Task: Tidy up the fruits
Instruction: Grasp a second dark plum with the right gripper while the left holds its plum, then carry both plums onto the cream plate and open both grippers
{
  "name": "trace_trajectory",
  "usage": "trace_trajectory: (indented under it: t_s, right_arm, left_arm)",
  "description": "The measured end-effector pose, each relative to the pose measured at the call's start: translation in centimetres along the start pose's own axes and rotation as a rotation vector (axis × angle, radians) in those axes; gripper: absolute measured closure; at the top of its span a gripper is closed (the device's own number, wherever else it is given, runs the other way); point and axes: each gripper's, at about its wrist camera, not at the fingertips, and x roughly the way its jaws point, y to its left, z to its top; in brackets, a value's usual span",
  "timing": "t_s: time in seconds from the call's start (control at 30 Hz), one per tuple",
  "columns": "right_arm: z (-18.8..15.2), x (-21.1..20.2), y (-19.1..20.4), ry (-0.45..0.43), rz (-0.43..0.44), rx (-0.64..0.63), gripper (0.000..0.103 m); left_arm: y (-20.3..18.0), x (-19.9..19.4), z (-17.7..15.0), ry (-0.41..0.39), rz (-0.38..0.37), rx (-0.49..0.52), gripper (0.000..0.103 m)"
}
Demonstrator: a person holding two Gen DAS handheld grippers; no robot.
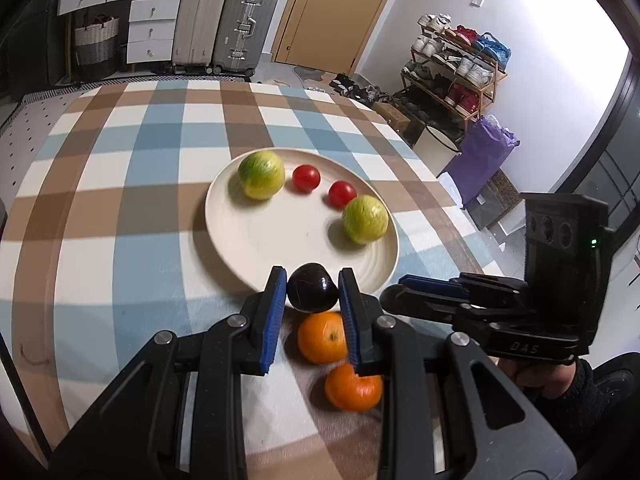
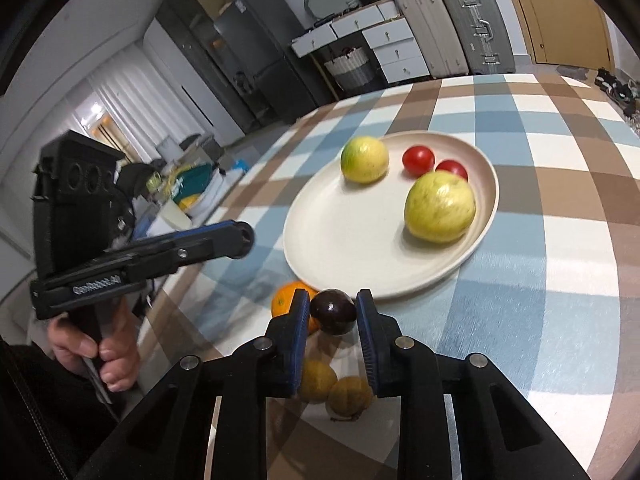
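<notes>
While both my grippers, left [image 1: 313,289] and right [image 2: 333,312], clamp a plum each, one may slip and roll off the plate [image 1: 240,240] rim.

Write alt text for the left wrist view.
The left tool grips a dark plum near the rim of a cream plate that holds two green-yellow fruits and two red tomatoes. Two oranges lie on the checked tablecloth below.
</notes>
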Motion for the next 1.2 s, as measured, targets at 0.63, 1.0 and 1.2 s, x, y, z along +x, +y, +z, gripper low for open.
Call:
trace_trajectory:
  t_s: [0.63,1.0,1.2]
  right_arm:
    - [6.9,-1.0,-2.7,-0.106,0.054,0.073,0.078]
    - [8.9,0.7,-4.7,-0.096,0.032,0.090,0.078]
    - [9.3,1.3,-5.5,-0.090,0.035,0.105,0.078]
  left_arm:
    - [-0.3,6.5,7.8,0.013,0.022,0.013,0.080]
    - [0.4,9.4,9.6,0.037,0.001,0.005,0.080]
    - [0.7,10.8,10.0,0.048,-0.024,-0.004,0.080]
